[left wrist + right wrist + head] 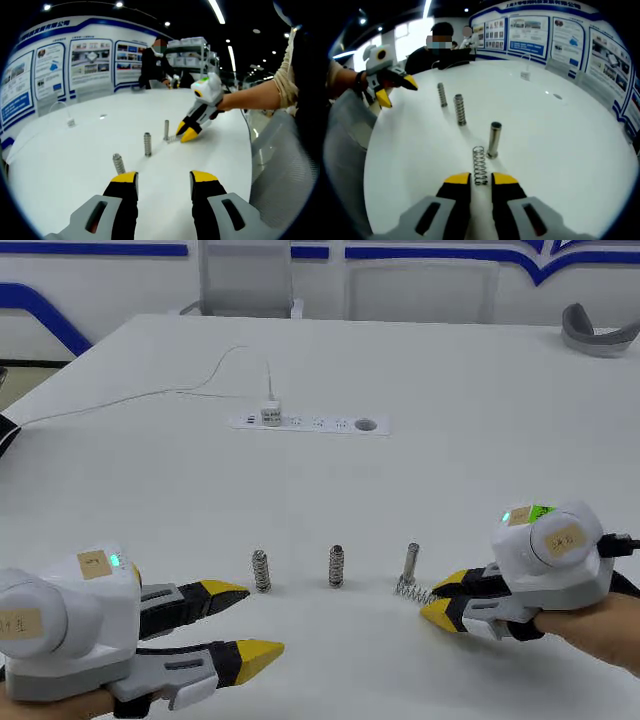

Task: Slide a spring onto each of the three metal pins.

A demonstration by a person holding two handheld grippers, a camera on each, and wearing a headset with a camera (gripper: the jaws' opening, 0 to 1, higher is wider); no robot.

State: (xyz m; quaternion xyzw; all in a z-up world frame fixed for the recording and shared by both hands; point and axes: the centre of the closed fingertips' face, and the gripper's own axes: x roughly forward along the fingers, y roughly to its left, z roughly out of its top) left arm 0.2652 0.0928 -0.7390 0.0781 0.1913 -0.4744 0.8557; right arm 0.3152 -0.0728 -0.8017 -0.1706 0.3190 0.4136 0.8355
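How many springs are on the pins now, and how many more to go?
Two are done: the left pin and the middle pin each wear a spring. In hand: the right gripper pinches the last spring, which lies on the table by the bare pin. Left to do: lift that spring and slide it onto the bare pin. The left gripper is open and holds nothing.

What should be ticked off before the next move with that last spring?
1. Left pin loaded: ok.
2. Middle pin loaded: ok.
3. Right pin upright and bare: ok.
4. Loose spring lies beside the right pin, its end between the right tool's tips: ok.
5. Firm grip on the loose spring: cannot tell.
6. Left tool open, clear of the pins: ok.
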